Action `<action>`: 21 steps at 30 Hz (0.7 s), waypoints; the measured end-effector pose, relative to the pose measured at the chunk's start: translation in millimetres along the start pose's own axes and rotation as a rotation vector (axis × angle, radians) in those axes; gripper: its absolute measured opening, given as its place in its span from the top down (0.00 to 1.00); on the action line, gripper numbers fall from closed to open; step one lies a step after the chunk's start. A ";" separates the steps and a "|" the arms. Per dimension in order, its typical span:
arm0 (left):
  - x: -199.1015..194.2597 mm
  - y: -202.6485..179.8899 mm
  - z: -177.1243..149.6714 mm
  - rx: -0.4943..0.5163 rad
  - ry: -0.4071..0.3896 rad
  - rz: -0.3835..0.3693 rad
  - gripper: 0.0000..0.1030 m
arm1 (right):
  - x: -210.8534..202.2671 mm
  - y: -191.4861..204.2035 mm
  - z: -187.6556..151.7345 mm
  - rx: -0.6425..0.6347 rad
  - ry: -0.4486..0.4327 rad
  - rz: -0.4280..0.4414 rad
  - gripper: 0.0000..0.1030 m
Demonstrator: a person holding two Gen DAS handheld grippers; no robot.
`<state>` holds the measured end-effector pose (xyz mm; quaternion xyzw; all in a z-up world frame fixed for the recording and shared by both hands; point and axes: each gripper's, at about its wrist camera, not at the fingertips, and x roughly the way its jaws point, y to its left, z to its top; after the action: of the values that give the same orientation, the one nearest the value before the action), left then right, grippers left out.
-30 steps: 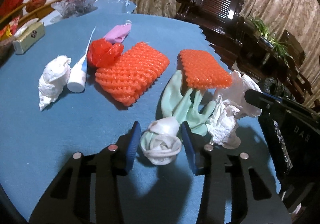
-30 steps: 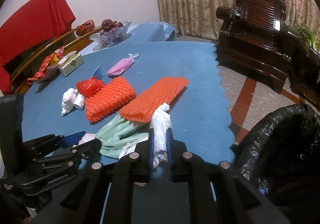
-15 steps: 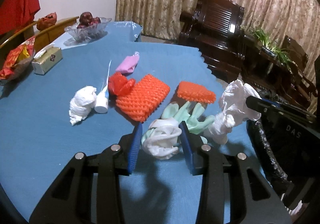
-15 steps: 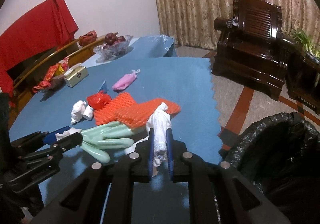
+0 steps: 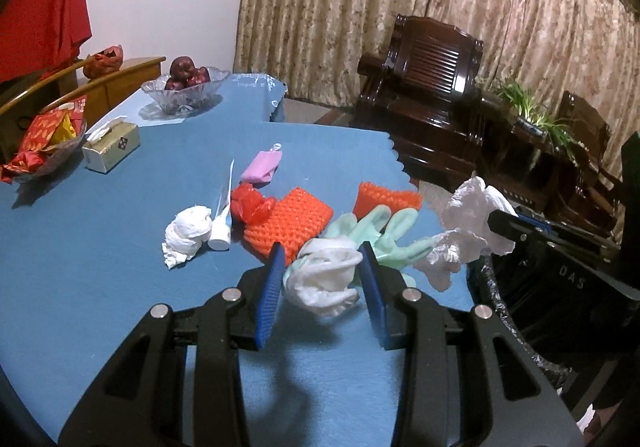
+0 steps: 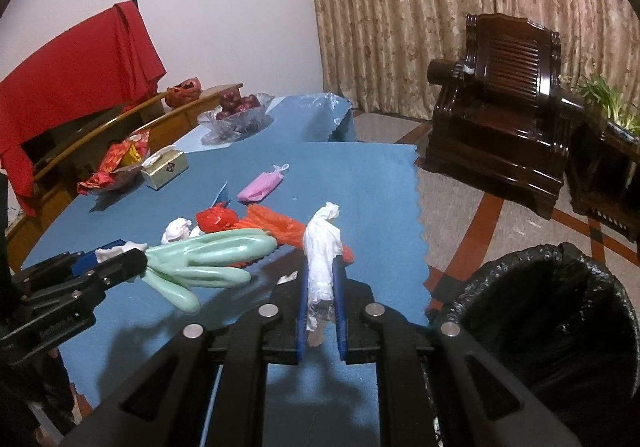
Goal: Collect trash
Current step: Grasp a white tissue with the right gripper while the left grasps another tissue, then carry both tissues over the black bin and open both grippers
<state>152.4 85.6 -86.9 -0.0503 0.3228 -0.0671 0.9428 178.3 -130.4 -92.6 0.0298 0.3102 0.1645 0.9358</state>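
My left gripper (image 5: 322,279) is shut on the white-lined cuff of a pale green rubber glove (image 5: 372,227). The glove hangs clear of the blue tablecloth (image 5: 100,267) with its fingers drooping. From the right wrist view the same glove (image 6: 208,259) sticks out of the left gripper (image 6: 116,263). My right gripper (image 6: 320,303) is shut on a crumpled white tissue (image 6: 322,251), held above the table's near edge. A bin lined with a black bag (image 6: 560,307) stands on the floor just right of it. Two orange foam nets (image 5: 292,219), a red bag (image 5: 252,205), a tissue wad (image 5: 188,235), a white tube (image 5: 222,223) and a pink pouch (image 5: 262,167) lie on the cloth.
A tissue box (image 5: 112,145), a glass fruit bowl (image 5: 184,87) and a dish of red wrappers (image 5: 40,143) sit at the table's far left. A dark wooden armchair (image 5: 424,87) and a potted plant (image 5: 524,103) stand beyond the table's scalloped right edge.
Both grippers have risen with their loads. The green glove has come up off the cloth and away from the orange net. The tissue is higher above the table.
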 end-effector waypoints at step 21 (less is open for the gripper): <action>-48.0 -24.4 10.6 0.026 -0.090 -0.046 0.65 | -54.2 -2.0 4.0 -0.002 -0.077 -0.031 0.89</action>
<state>119.1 69.7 -46.4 -0.0483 0.2780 -0.0905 0.9551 140.4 -149.8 -58.8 0.0303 0.2741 0.1490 0.9496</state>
